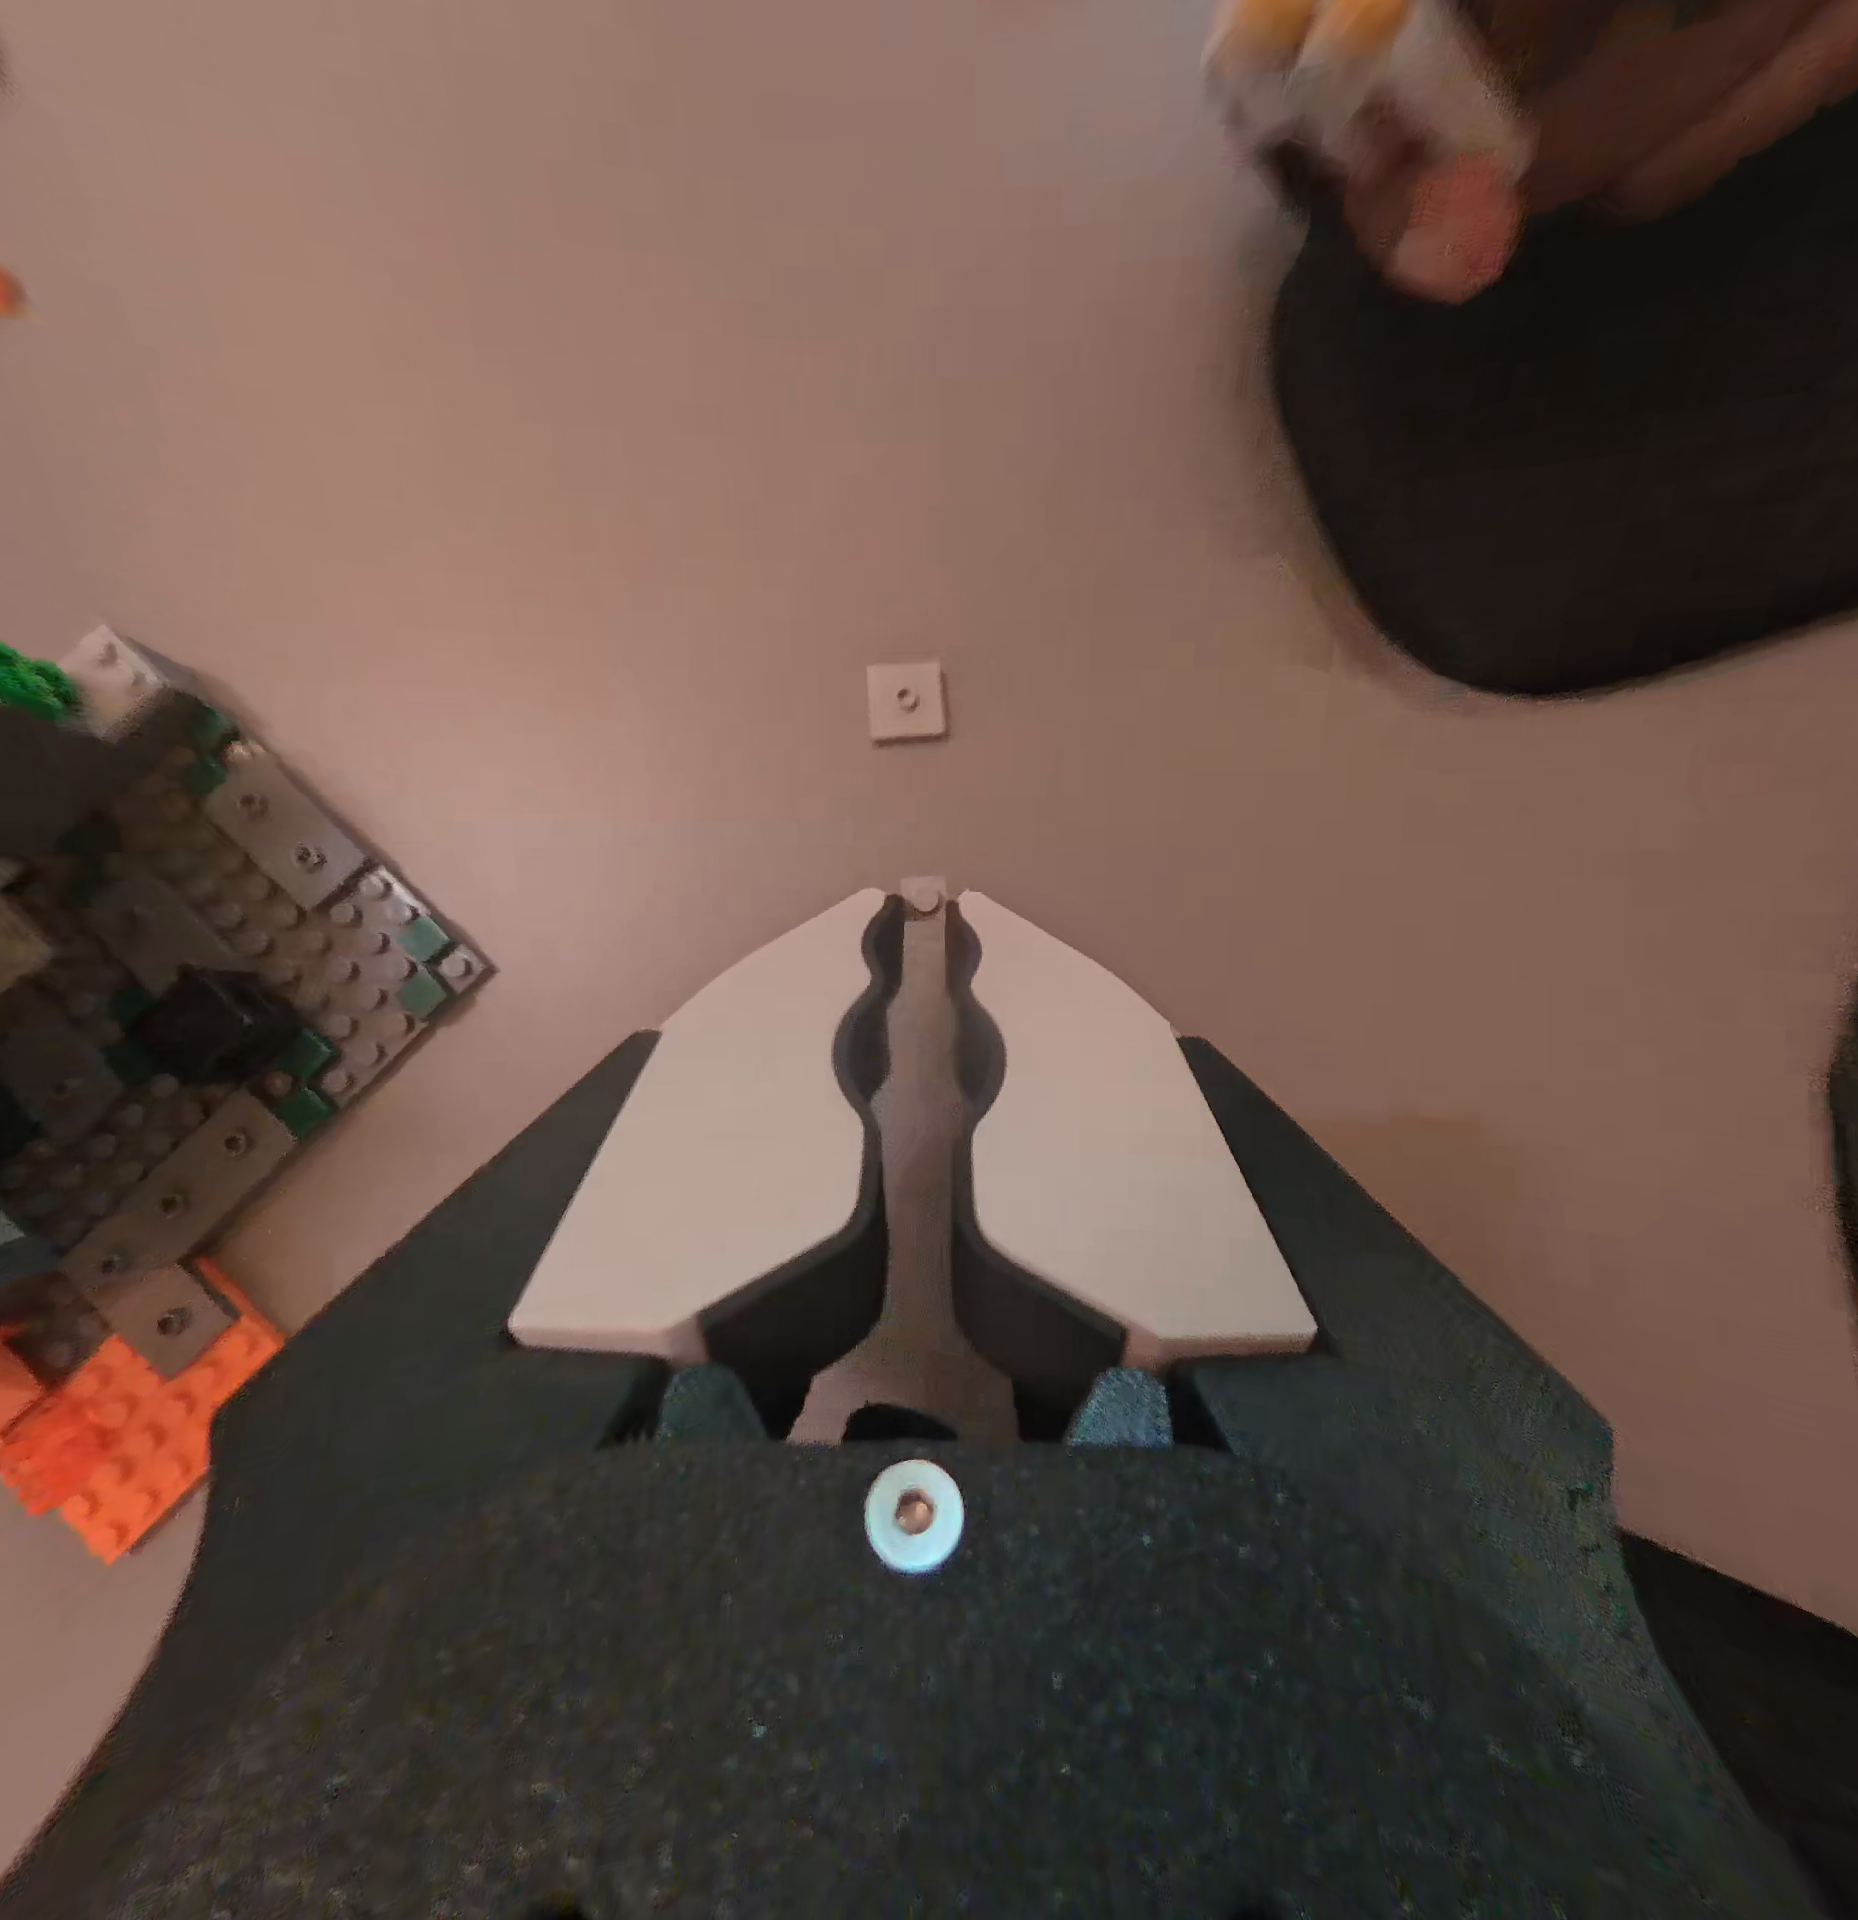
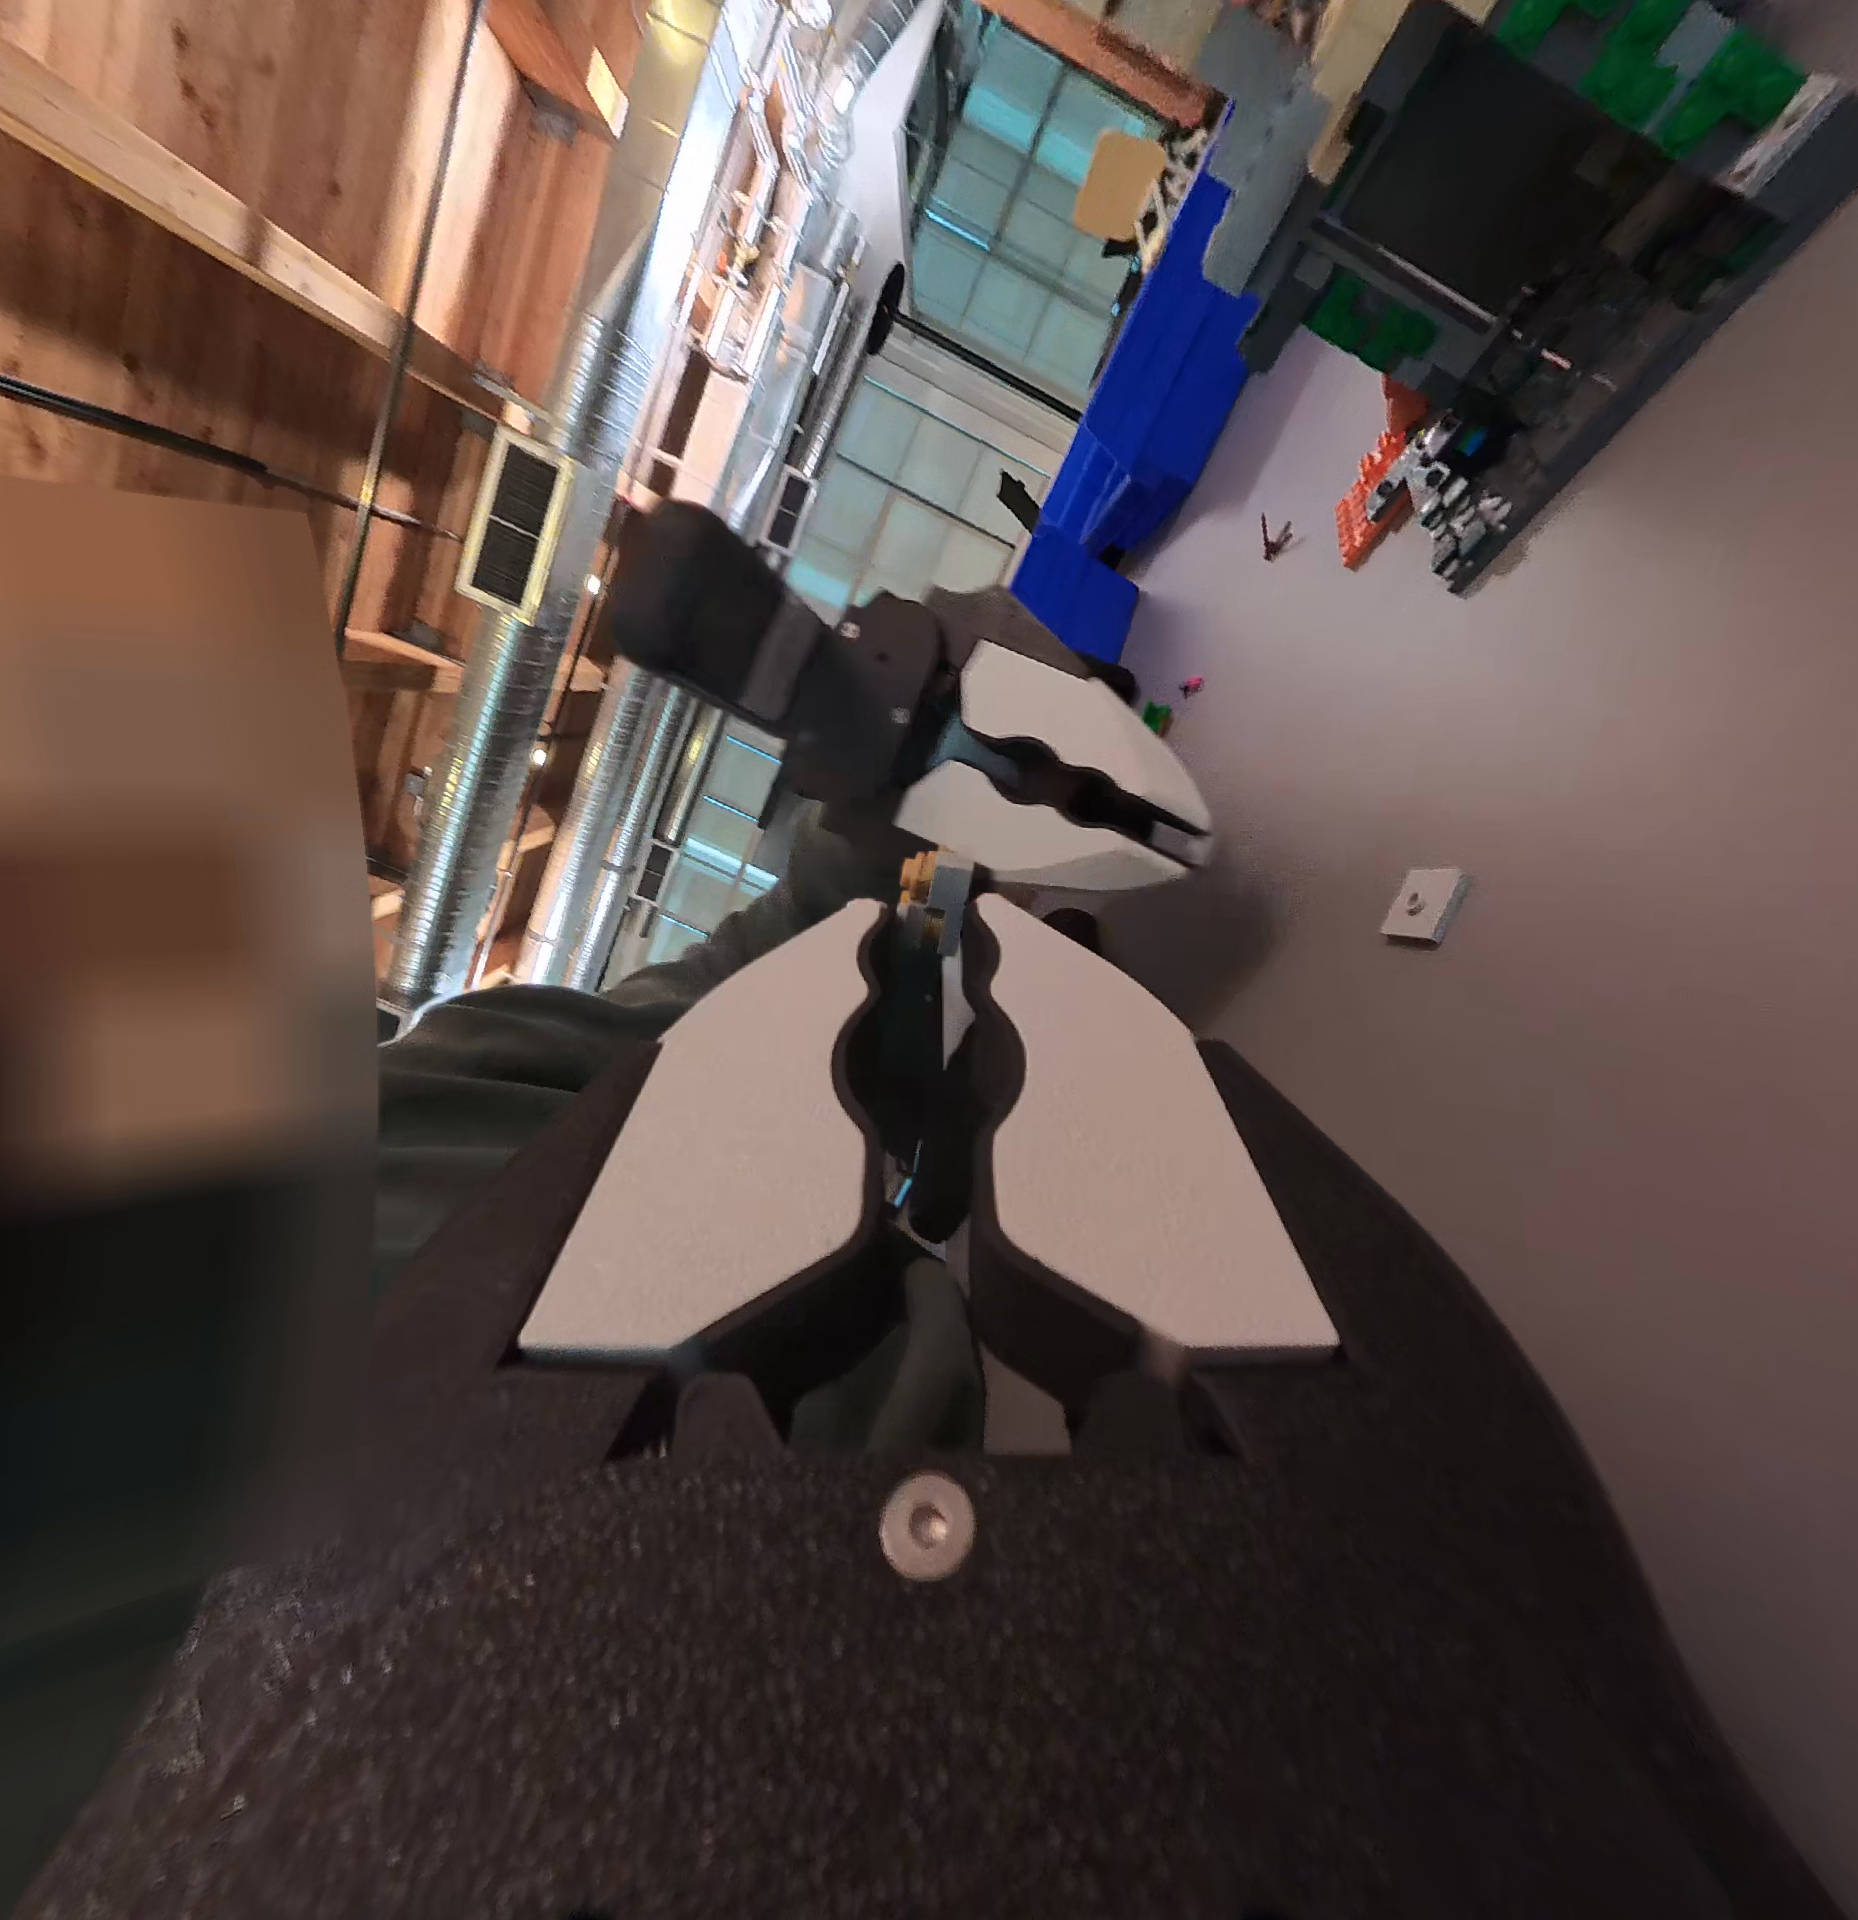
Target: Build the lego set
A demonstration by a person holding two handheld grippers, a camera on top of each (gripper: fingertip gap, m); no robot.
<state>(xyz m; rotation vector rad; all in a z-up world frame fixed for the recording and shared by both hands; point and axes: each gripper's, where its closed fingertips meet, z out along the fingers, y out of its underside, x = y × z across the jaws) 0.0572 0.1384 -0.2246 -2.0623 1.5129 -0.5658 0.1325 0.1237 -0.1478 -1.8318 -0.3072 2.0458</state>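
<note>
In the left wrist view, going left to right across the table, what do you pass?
Lego build on its grey and orange plates → small grey piece pinched in the left gripper, with the square grey tile beyond it → blurred hand, upper right.

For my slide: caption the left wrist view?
Left gripper pinches a small grey piece near a square grey plate.

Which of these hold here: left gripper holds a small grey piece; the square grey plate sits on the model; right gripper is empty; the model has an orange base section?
1. The left gripper pinches a small grey piece. True.
2. The square grey plate sits on the model. False: it lies alone on the table.
3. The right gripper is empty. False: it grips a small tan and grey assembly.
4. The model has an orange base section. True.
</note>
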